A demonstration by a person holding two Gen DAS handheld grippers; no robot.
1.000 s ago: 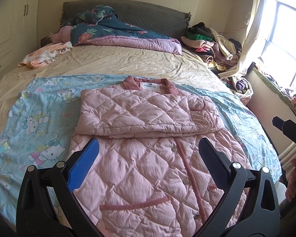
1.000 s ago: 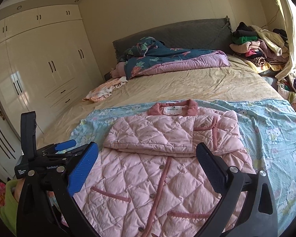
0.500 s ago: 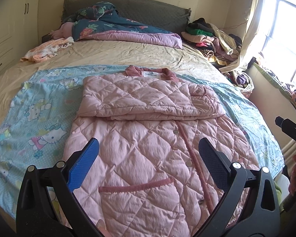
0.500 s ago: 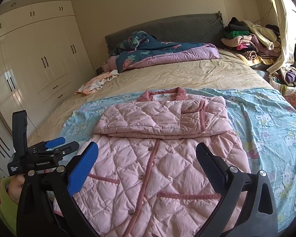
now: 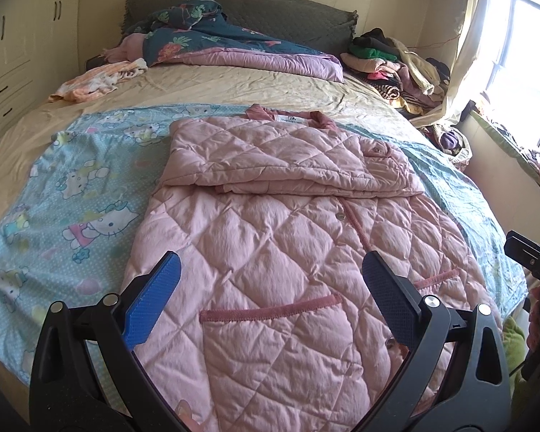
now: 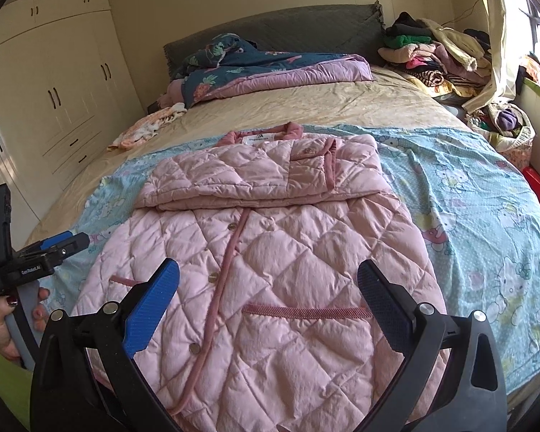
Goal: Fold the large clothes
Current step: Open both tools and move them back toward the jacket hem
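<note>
Both claws, left gripper (image 5: 268,288) and right gripper (image 6: 268,289), hang released above the pink quilted jacket (image 5: 288,252), which lies flat on the cartoon-print sheet (image 5: 72,216), sleeves folded across the chest, hem nearest for lifting.

Both grippers (image 5: 270,306) lower, nearer jacket (image 5: 288,252)

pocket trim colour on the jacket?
Darker dusty pink on the pocket trim, against the pale pink quilted jacket; clearest in right wrist view.

We cannot see the pink quilted coat's (image 5: 270,252) hem at the bed's near edge; both wrist views cut it off. Its sleeves lie folded across the chest, cuffs hidden. The collar label (image 6: 258,138) is too small to read.
</note>
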